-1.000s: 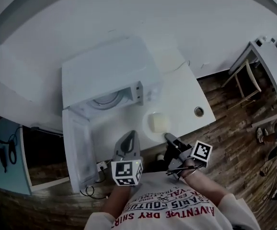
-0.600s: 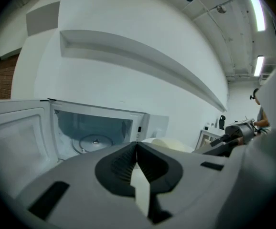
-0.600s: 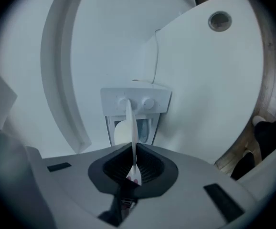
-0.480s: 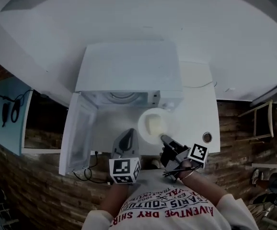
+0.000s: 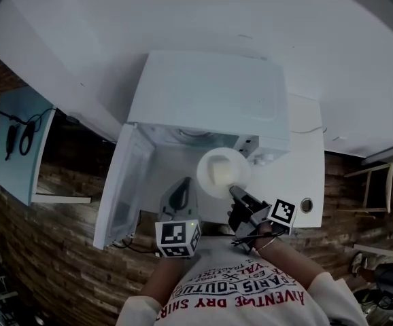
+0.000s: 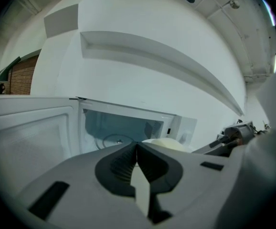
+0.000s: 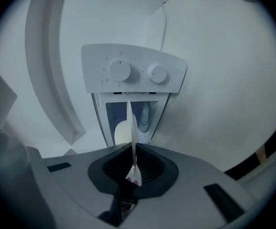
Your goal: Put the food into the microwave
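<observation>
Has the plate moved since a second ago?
Yes. The plate, in the right gripper, went from off the microwave's front right corner to its open mouth.

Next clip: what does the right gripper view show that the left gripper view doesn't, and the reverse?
Right gripper view only: the control panel face-on with its two knobs, and the plate edge-on, clamped in the right gripper.
Left gripper view only: the inner face of the open door, and the left gripper, shut with nothing in it.
Both: the microwave with its cavity open, and the pale food on the plate.
</observation>
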